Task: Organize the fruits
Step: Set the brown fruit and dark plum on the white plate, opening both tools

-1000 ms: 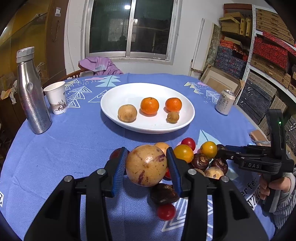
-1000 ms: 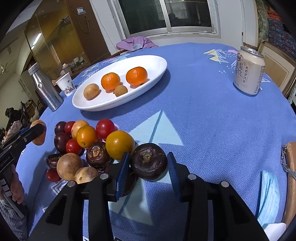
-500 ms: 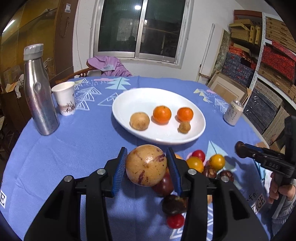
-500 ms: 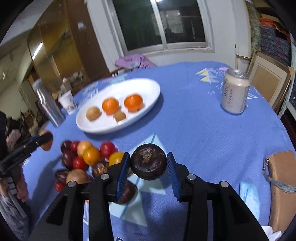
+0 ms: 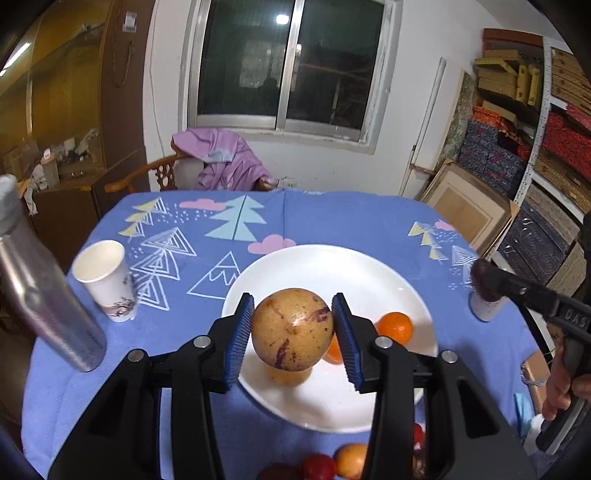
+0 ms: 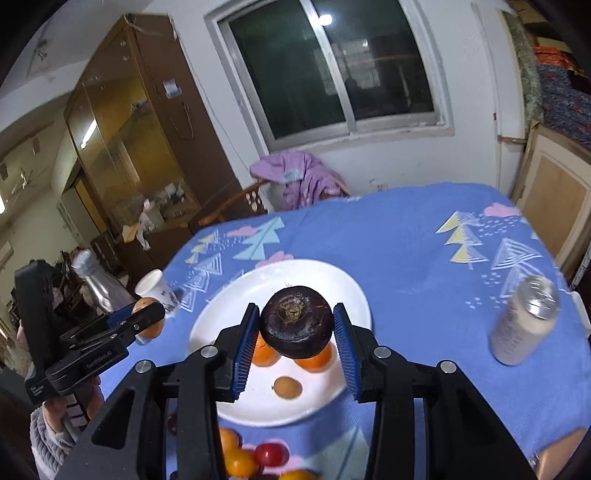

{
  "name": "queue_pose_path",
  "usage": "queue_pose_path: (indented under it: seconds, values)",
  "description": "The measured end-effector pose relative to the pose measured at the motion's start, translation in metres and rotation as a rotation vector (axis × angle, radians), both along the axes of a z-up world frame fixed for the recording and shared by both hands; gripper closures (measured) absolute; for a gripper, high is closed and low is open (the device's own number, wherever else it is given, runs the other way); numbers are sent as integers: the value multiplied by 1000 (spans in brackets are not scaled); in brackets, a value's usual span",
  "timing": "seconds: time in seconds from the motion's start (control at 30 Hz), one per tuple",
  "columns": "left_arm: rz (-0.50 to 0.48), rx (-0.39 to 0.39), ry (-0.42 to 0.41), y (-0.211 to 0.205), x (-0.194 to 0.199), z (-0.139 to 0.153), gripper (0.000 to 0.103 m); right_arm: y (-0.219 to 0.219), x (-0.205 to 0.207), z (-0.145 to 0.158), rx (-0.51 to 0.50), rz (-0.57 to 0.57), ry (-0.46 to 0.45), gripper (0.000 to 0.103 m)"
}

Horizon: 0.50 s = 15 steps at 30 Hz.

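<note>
Left tongs [image 5: 293, 329] clenched on round tan fruit [image 5: 293, 328], purple-streaked, smooth skin, frame centre over white plate [image 5: 317, 266]. Right tongs [image 6: 295, 328] grasp dark squat fruit [image 6: 295, 322], stem end facing cam, wide axis across pads, above plate w/ oranges [image 6: 266, 353].

Indoor ceiling light reflects as a bright spot in the dark window glass [image 5: 282, 19]. Fisheye distortion bends the edges, corners go black, and the silver metal bottle [image 5: 33, 295] is motion-blurred.
</note>
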State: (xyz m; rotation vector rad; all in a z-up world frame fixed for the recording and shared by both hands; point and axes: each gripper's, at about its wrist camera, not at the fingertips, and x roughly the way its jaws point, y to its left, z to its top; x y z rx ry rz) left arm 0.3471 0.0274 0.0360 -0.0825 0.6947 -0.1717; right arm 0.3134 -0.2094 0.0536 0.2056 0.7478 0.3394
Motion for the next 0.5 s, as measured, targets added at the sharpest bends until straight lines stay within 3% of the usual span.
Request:
queue_pose_path:
  seconds: [0.27,0.5]
  values:
    - [-13,64,135,-7,75,-63,60,42,80,-70,-99,47,173,62]
    - [-41,72,207,-9,102,-91,60,62,107,-98,-187,76,221,62]
